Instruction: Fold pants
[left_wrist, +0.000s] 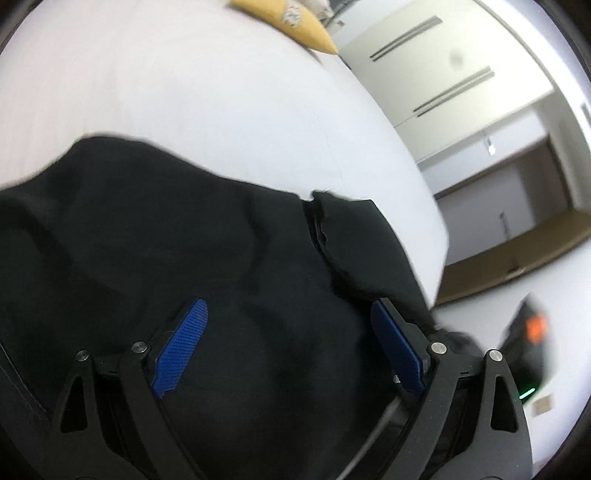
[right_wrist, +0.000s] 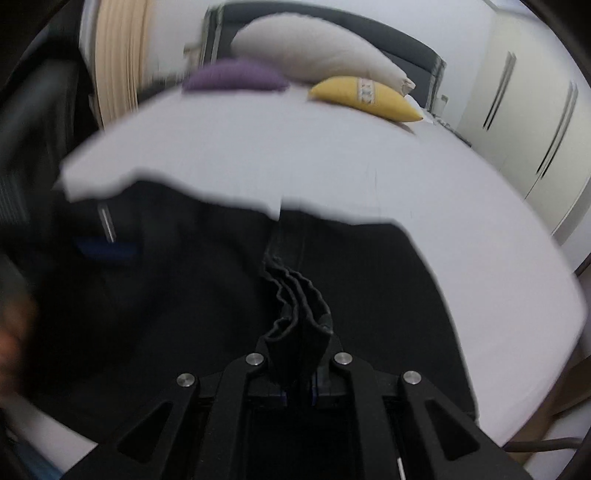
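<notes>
Black pants (left_wrist: 184, 240) lie spread on a white bed (left_wrist: 184, 92). My left gripper (left_wrist: 290, 306) hovers just over the cloth, its blue pads (left_wrist: 184, 339) wide apart and open, nothing pinched between them. In the right wrist view the pants (right_wrist: 166, 295) cover the near part of the bed (right_wrist: 332, 166). My right gripper (right_wrist: 299, 350) is shut on a bunched, ribbed edge of the pants (right_wrist: 295, 295), which rises in folds out of the jaws and hides the fingertips. A blue pad of the left gripper (right_wrist: 107, 251) shows blurred at the left.
At the head of the bed lie a yellow cushion (right_wrist: 365, 98), a purple cushion (right_wrist: 232, 77) and a grey-white pillow (right_wrist: 314, 51). White wardrobe doors (right_wrist: 517, 110) stand to the right. The bed's edge (left_wrist: 436, 258) drops to the floor nearby.
</notes>
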